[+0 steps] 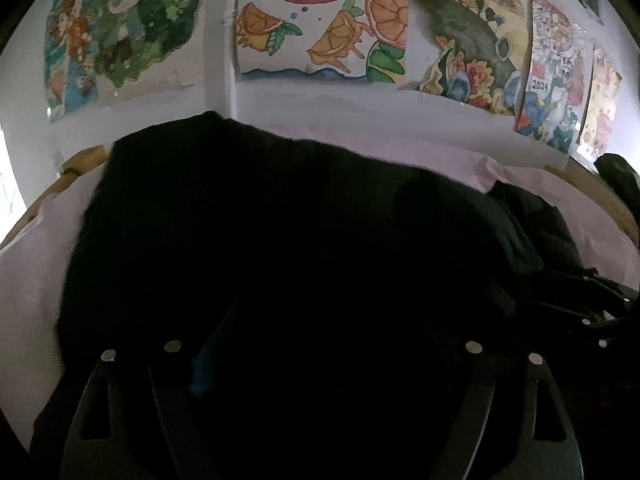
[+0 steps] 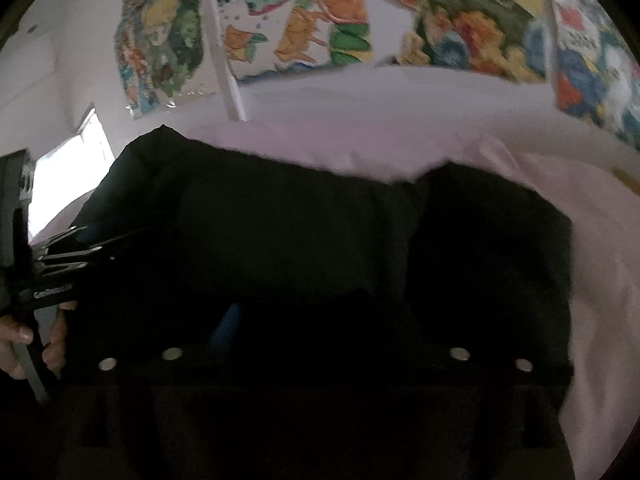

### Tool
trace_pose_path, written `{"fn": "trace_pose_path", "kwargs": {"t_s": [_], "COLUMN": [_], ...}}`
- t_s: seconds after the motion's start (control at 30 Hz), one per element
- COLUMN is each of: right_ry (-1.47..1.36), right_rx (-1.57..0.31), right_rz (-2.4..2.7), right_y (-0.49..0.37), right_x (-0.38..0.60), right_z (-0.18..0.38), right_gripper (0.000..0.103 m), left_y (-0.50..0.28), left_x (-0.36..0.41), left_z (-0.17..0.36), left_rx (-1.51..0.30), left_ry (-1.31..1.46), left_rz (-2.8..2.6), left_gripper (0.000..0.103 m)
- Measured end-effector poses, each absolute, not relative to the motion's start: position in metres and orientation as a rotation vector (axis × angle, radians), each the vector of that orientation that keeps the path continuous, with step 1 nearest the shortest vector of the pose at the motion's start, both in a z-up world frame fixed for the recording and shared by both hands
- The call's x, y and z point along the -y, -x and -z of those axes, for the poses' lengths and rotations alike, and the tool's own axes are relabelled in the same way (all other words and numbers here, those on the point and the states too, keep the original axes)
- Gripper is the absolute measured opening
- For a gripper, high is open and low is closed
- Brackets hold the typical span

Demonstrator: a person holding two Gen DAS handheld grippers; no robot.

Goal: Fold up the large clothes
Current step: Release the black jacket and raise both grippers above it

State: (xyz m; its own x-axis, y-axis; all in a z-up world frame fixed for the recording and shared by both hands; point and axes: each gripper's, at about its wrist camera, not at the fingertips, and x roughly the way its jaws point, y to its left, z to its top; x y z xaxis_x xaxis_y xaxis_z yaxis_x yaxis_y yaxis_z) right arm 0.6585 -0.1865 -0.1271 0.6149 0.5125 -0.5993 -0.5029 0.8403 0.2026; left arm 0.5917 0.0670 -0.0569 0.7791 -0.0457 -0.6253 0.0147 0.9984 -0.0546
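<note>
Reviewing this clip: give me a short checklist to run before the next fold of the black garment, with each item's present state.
1. Black garment lies on the pink sheet: ok.
2. Left gripper free of cloth: cannot tell, its fingers are lost against the dark fabric.
3. Right gripper free of cloth: cannot tell, same reason.
4. Far edge of the garment straight: not ok, it steps and bulges.
5. Grippers apart from each other: ok, the left one sits at the garment's left side in the right wrist view.
6. Garment clear of the wall drawings: ok.
</note>
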Motion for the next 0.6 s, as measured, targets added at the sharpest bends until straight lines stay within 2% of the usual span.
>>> {"fn": "trace_pose_path", "kwargs": {"t_s": [0.17,0.23,0.37,0.53,0.57,0.6], "right_ry": [-0.049,-0.055,-0.061,-0.095,-0.105,-0.102], "right_rx": [-0.748,-0.759,-0.788,-0.818,-0.813,-0.808], "right_rz": [-0.492,-0.478,-0.431,-0.358,-0.371,-0.394], "right_y": [-0.625,-0.606,-0.567,-0.486,-0.473,-0.450], "right_x": [0.211,0.217,0.223,0.237,0.237,0.237], "right_z": [0.115,0.107,0.091,0.030,0.019,0.001], "right_gripper": [0.081,0.089,0.090,0.091,0.092,0.101], "left_y": [-0.543,-0.520,-0.466,-0.377,-0.356,-0.333], "left_x": [-0.062,-0.057,-0.049,-0.046,-0.046,-0.046], "left_z": [0.040,0.032,0.010,-0.050,-0.066,-0.084], "left_rx": [-0.726,-0.742,-0.737,-0.719,-0.707,-0.686], "left_ry": [0.057,0.053,0.033,0.006,0.000,-0.002], "left_rz": [0.031,0.052,0.083,0.087,0.100,0.110], "left_gripper": [0.083,0.083,0.083,0.083,0.083,0.086]}}
